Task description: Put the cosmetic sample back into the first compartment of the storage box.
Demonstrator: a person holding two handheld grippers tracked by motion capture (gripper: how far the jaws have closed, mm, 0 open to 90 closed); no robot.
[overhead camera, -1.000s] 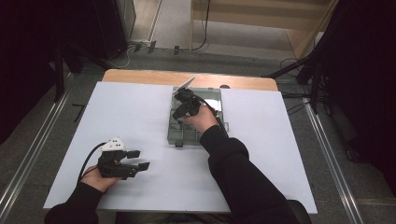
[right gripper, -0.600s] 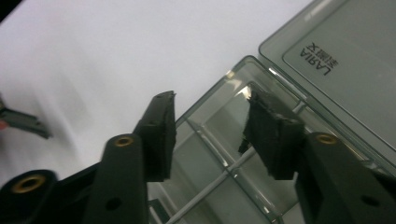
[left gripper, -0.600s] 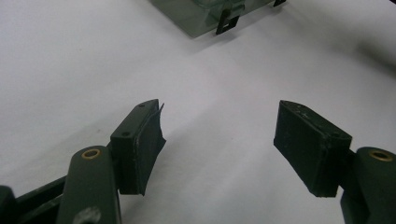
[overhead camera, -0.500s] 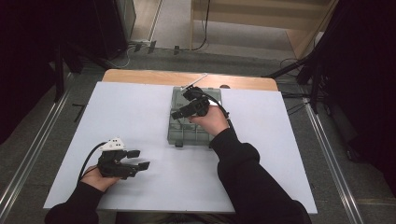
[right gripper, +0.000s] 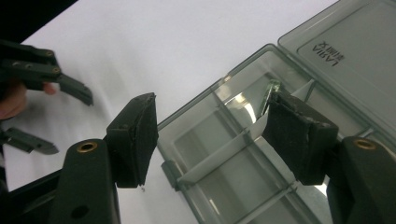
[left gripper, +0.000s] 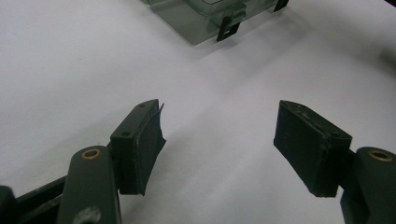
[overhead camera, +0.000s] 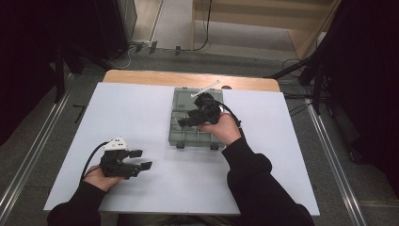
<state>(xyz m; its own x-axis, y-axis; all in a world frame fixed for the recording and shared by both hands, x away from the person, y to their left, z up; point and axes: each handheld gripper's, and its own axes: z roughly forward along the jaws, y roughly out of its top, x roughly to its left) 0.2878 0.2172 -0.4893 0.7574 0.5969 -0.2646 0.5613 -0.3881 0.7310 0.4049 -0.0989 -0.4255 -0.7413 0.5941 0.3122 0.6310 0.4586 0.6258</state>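
R claw (overhead camera: 184,123) over compartment box (overhead camera: 188,134) at 12 o'clock on surface (overhead camera: 141,108), jaws just opened wide, nothing between, lid flipped back. L claw (overhead camera: 143,159) at 7 o'clock, wide, empty, parked clear

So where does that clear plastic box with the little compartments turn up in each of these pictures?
High view: the compartment box lies at the middle of the table, under the right gripper.
Left gripper view: its near corner at the top edge, past the open jaws.
Right gripper view: centre and right, lid open, behind the open jaws.
Shared landmark: the black latch on its front edge.
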